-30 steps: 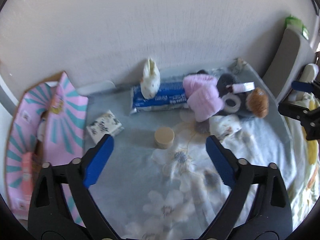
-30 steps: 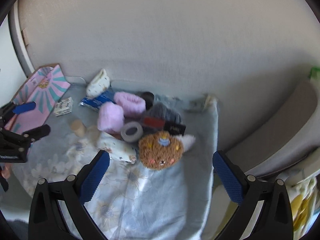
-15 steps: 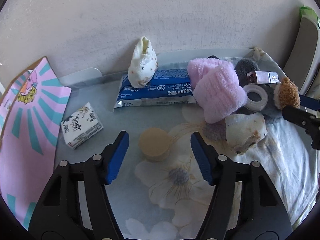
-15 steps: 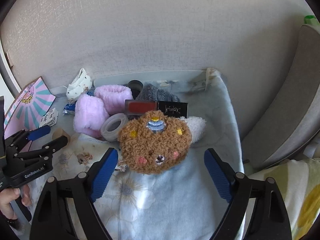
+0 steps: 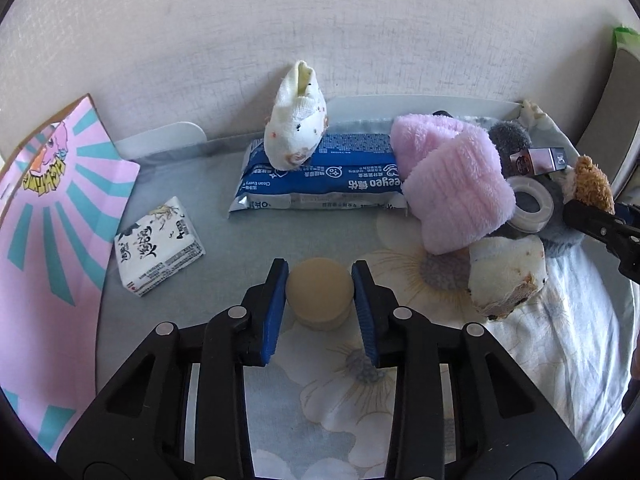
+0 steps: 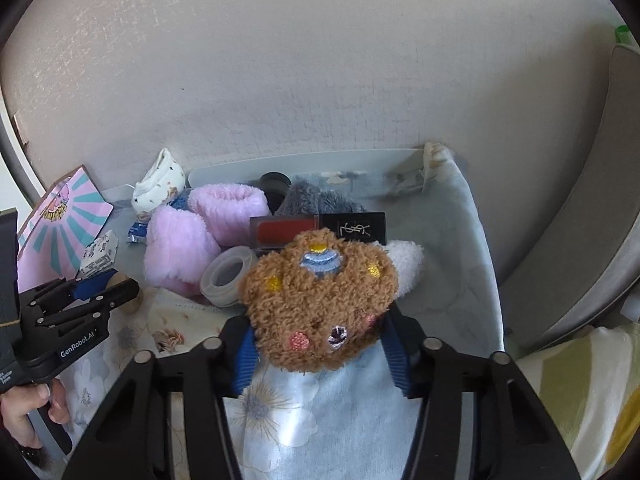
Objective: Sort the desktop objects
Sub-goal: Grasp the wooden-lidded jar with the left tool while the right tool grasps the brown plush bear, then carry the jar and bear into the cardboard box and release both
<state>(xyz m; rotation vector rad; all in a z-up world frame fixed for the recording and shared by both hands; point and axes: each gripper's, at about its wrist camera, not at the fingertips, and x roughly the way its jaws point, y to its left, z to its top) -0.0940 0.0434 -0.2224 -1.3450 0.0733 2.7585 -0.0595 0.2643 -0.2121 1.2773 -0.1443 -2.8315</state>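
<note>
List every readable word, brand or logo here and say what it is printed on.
"GenRobot.AI": left claw body.
"YSL" monogram: lipstick box.
"Clean Every", "eeyeo", seen upside down: blue wipes pack.
Small white packet: Chinese brush lettering, fine print illegible.
Pink card: yellow lettering unreadable.

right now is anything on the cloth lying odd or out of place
Mostly a jumbled pile. A white sock stands propped on the blue wipes pack, and a lipstick lies across the grey plush behind the brown bear. Nothing spilled or broken.

A pale textured wall (image 6: 320, 80) rises behind a floral cloth (image 5: 400, 380) in daylight.
</note>
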